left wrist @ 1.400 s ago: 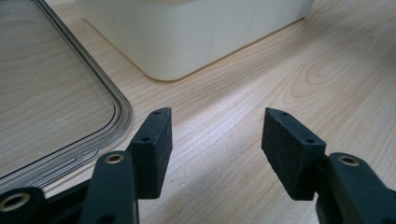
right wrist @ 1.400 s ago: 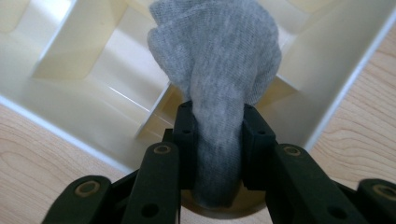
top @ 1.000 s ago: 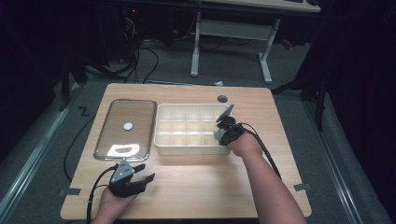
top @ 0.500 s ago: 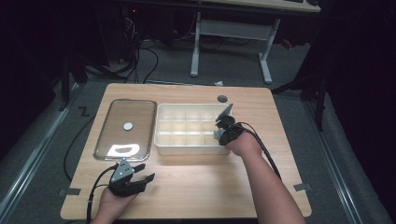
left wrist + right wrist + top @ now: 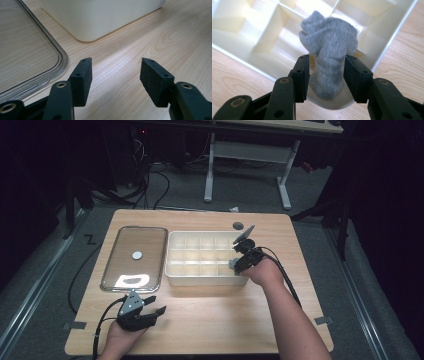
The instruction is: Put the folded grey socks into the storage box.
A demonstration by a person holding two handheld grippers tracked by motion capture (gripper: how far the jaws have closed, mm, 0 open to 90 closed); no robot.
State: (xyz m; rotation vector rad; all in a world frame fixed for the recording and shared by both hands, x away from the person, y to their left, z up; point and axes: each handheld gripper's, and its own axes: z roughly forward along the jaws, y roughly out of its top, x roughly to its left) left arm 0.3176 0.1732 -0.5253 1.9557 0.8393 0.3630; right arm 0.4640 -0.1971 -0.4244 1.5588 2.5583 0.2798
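Grey sock at the near right corner of the divided tray

Right tool (image 5: pixel 326 75) has just been opening, released, soft knitted sock (image 5: pixel 329 50) between its jaws, over cream plastic tray (image 5: pixel 172 270); left tool (image 5: pixel 115 75) open above woodgrain counter (image 5: pixel 150 37).

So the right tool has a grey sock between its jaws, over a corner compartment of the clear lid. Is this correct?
Not quite. The right tool does have the grey sock between its jaws, which have just been opening, but it is over a corner compartment of the cream divided box, not the clear lid. The right gripper view shows this.
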